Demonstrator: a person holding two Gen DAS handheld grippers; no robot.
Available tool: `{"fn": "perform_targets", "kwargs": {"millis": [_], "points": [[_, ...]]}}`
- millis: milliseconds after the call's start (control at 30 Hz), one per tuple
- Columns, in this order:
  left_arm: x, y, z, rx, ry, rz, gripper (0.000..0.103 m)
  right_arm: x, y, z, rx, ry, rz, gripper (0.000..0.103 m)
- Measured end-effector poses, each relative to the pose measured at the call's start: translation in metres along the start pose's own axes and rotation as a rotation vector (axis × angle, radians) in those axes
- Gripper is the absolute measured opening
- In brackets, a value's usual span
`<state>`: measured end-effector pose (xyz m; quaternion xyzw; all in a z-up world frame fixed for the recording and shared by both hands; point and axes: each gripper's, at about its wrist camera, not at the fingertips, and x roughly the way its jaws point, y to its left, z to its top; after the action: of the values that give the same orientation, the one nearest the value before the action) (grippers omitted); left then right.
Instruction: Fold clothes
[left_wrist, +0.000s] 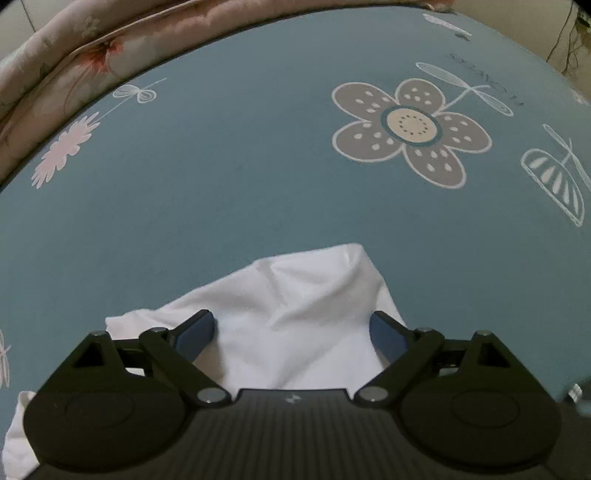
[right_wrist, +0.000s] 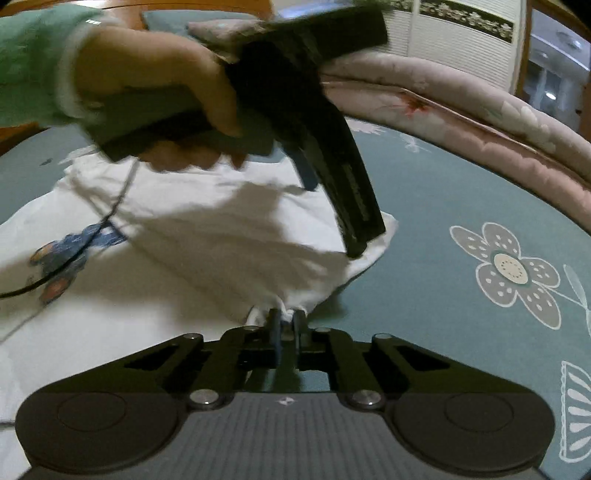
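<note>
The shirt (right_wrist: 192, 236) is lying on the bed (right_wrist: 424, 236), beside the grey flower (right_wrist: 517, 273). The right tongs (right_wrist: 287, 328) are clamping its gathered edge for control. The left tongs (left_wrist: 291, 332) are hanging apart over its corner, positioned for gripping.

white garment (right_wrist: 207, 236) with a blue-and-orange print lies rumpled on the bed, one corner bunched up.
</note>
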<state>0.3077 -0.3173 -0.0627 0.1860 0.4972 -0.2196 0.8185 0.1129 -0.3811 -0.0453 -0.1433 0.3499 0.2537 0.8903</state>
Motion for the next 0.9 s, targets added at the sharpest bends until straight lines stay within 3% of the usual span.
{"fn": "perform_targets", "kwargs": {"millis": [33,167,233,267,367,400,467,533,567,667,900], "points": [[0.002,0.001,0.000,-0.011,-0.008,0.001,0.093,-0.003,0.002,-0.002,-0.013,0.007,0.005,0.002],[0.002,0.002,0.006,-0.038,-0.039,0.011,0.093,-0.013,0.011,-0.008,-0.033,0.038,0.010,0.001],[-0.005,0.003,0.009,-0.042,-0.053,0.007,0.089,-0.018,0.015,-0.005,-0.070,0.024,-0.034,0.003],[-0.010,0.003,0.010,-0.047,-0.063,-0.001,0.089,-0.020,0.016,-0.003,-0.085,0.007,-0.058,0.010],[-0.035,0.009,0.010,-0.074,-0.118,-0.054,0.090,-0.017,0.020,0.004,-0.160,-0.025,-0.112,0.024],[-0.043,0.011,0.007,-0.085,-0.120,-0.082,0.090,-0.014,0.021,0.007,-0.191,-0.032,-0.127,0.025],[-0.056,0.013,0.002,-0.106,-0.122,-0.142,0.090,-0.004,0.026,0.009,-0.257,-0.034,-0.118,0.024],[-0.058,0.012,-0.004,-0.125,-0.095,-0.225,0.091,0.007,0.032,0.008,-0.322,-0.002,-0.134,0.012],[-0.053,0.010,-0.005,-0.129,-0.084,-0.255,0.091,0.005,0.032,0.007,-0.309,0.001,-0.132,0.007],[-0.039,0.002,-0.010,-0.142,-0.052,-0.333,0.091,-0.001,0.030,0.004,-0.265,0.006,-0.123,0.007],[0.002,0.004,0.012,-0.207,-0.091,-0.301,0.092,-0.021,0.029,-0.008,-0.136,0.011,-0.106,0.007]]}}
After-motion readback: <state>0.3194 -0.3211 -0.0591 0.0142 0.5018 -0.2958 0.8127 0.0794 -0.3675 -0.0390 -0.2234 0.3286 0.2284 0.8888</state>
